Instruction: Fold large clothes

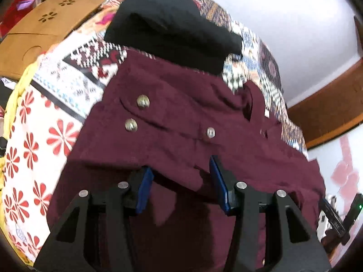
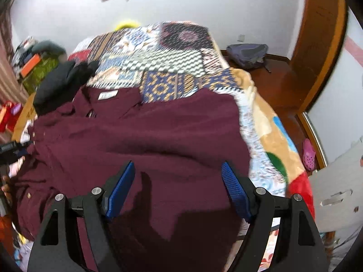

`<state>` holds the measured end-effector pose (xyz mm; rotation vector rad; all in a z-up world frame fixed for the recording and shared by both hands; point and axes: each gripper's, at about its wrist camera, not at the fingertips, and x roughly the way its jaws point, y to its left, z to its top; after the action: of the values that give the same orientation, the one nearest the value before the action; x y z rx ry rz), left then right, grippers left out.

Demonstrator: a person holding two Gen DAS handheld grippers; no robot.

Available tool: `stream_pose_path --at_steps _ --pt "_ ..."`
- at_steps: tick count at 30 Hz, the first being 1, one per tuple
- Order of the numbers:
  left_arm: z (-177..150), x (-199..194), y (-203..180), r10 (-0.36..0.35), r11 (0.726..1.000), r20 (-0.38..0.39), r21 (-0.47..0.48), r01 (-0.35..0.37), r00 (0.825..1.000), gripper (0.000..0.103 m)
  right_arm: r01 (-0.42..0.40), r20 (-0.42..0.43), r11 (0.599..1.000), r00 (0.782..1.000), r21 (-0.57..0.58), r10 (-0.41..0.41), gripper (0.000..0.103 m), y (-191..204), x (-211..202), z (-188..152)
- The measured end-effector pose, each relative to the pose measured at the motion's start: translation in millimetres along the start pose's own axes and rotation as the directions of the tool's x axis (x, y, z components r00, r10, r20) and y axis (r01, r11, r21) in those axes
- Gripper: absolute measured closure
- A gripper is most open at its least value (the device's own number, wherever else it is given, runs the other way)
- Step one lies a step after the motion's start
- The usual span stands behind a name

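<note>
Shirt: maroon, lies crosswise, collar toward upper left of frame.
Left gripper: wide apart, holding nothing.
Right gripper: wide apart, holding nothing.

one maroon garment, one black garment, three buttons.

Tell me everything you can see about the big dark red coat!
The dark red coat looks like thick, soft cloth. It lies spread out on the patterned bedspread, a bit rumpled. It has round metal buttons and a white label by the collar. A black garment lies against its top edge. Both open grippers, left gripper and right gripper, hover over it.
</note>
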<state>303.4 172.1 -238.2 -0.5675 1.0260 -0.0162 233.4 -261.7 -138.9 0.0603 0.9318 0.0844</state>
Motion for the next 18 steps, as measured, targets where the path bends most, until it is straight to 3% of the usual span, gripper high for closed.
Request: stream_pose_path --at_steps 3,6,9,14,16,18 --pt "8.2 2.4 -0.1 0.026 1.000 0.004 -0.001 -0.026 1.000 0.069 0.003 0.013 0.998 1.000 0.063 -0.004 0.027 -16.2 -3.9 4.8" --pt "13.3 -0.7 -8.3 0.087 0.995 0.041 0.046 -0.089 0.995 0.099 0.017 0.022 0.993 1.000 0.114 -0.020 0.027 -29.5 -6.8 6.8" --pt "14.9 -24.4 -18.4 0.088 0.991 0.127 0.087 -0.099 0.988 0.100 0.041 0.029 0.990 0.999 0.136 -0.045 0.027 -37.8 -7.4 9.0" --pt "20.4 -75.8 -26.8 0.111 0.977 0.286 0.145 -0.158 0.952 0.101 0.042 0.015 0.988 0.999 0.147 -0.044 0.027 -40.1 -0.6 7.6" --pt "22.3 -74.3 -19.4 0.134 0.972 0.282 0.150 -0.182 0.950 0.100 0.034 0.000 0.989 0.999 0.141 -0.035 0.027 -39.5 5.2 4.5" --pt "17.9 -60.1 -7.2 0.168 0.967 0.219 0.153 -0.204 0.961 0.097 0.025 -0.027 0.991 0.999 0.128 -0.022 0.027 -36.2 14.8 1.1"
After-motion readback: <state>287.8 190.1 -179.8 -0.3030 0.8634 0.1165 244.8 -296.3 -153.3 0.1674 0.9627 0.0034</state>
